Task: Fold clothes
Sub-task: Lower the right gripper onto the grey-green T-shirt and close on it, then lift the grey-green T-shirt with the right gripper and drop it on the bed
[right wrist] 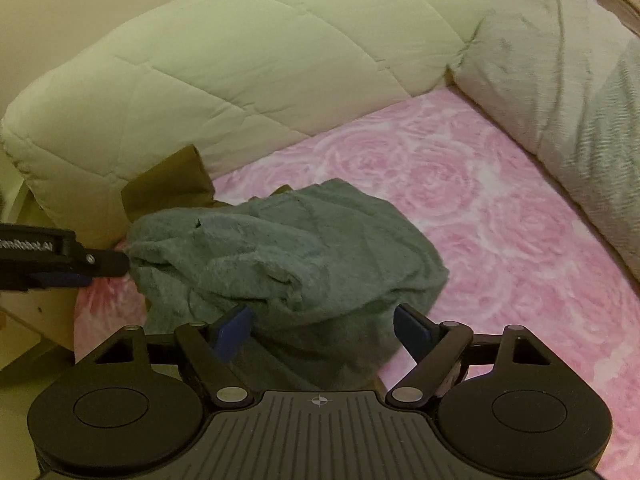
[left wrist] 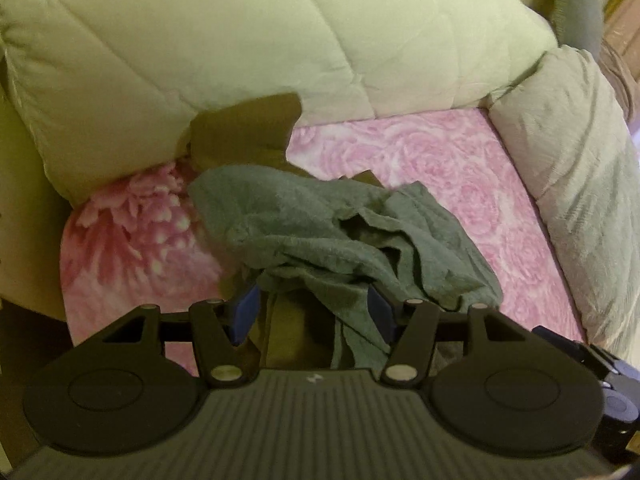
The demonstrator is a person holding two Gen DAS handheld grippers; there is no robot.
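Hovering with jaws spread, both claws, left (left wrist: 312,312) and right (right wrist: 324,330), straddle the crumpled grey-green cloth (right wrist: 288,256) heaped on the pink bed sheet (right wrist: 500,216), pinching nothing. Closing here could bunch several layers, or snag the olive garment (left wrist: 244,128) beneath. Beyond, the quilt (right wrist: 248,72) and pillow (right wrist: 560,80) crowd the folding room.

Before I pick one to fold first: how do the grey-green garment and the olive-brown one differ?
The grey-green garment looks fuzzy like terry; the olive-brown garment looks smooth. The grey-green one lies on top, crumpled and mostly exposed; the olive-brown one is partly buried under it and the quilt. Both lie unfolded on the pink floral sheet.
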